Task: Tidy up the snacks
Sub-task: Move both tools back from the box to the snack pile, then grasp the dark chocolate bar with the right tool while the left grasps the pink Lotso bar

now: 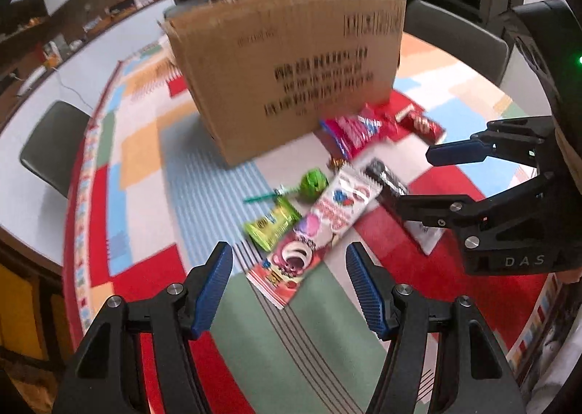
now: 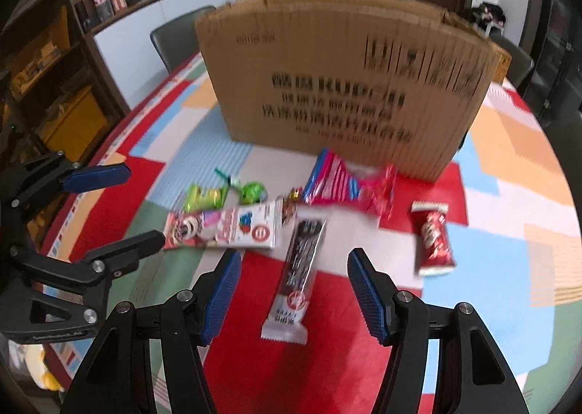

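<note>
A: Cardboard box (image 2: 349,87) stands at the back of the patchwork tablecloth (image 2: 509,196); snacks lie loose in front of it.

B: Left gripper (image 1: 289,286)?

A: Tilted downward, fingers spread, empty. The long white-and-pink packet (image 1: 320,225) lies beyond the tips, running diagonally away to the right.

B: Right gripper (image 2: 294,290)?

A: Also angled down, fingers apart, holding nothing. The black-and-white bar (image 2: 296,276) lies between them on the cloth, long axis pointing toward the box.

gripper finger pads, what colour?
Blue, ribbed, on black fingers. Clearest in the right wrist view on the right gripper; the left gripper has the same.
</note>
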`<state>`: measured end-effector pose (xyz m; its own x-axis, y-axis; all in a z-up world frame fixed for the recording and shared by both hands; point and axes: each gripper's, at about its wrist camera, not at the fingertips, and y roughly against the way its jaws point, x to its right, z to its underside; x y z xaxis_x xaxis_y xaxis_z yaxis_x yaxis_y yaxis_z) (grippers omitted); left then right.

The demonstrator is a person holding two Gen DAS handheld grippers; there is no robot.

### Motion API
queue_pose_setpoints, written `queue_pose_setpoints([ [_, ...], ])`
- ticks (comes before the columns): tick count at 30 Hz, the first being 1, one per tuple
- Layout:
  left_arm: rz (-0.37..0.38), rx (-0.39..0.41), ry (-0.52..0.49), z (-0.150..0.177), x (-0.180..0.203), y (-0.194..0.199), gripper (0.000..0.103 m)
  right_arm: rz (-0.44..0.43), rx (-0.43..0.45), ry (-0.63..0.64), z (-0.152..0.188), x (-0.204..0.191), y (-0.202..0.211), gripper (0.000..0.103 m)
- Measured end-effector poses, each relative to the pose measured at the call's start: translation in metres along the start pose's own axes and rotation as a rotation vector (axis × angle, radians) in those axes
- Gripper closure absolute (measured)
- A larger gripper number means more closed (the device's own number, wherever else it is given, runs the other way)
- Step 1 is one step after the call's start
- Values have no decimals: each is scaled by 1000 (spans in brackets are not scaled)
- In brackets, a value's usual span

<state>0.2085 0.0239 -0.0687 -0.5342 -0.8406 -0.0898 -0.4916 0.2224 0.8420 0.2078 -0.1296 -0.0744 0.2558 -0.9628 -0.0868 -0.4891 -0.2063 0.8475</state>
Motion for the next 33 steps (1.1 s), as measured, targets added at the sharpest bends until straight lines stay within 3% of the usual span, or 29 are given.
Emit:
queue_pose_setpoints([
  [8,93,-63,-22,-4,-5,-28,45,2,-84,-33,8,1,-25,41],
  [15,158,-111,-27,-11,-7,-48,52,11,-99,-36,8,-1,-32,41],
  [24,225,-136,22,-15,-4,-54,60,4,-111,-61,8,5,-43,51],
  [33,161,-127,60,-20,13,-58,60,-13,-103,-102,4,18,-45,57],
])
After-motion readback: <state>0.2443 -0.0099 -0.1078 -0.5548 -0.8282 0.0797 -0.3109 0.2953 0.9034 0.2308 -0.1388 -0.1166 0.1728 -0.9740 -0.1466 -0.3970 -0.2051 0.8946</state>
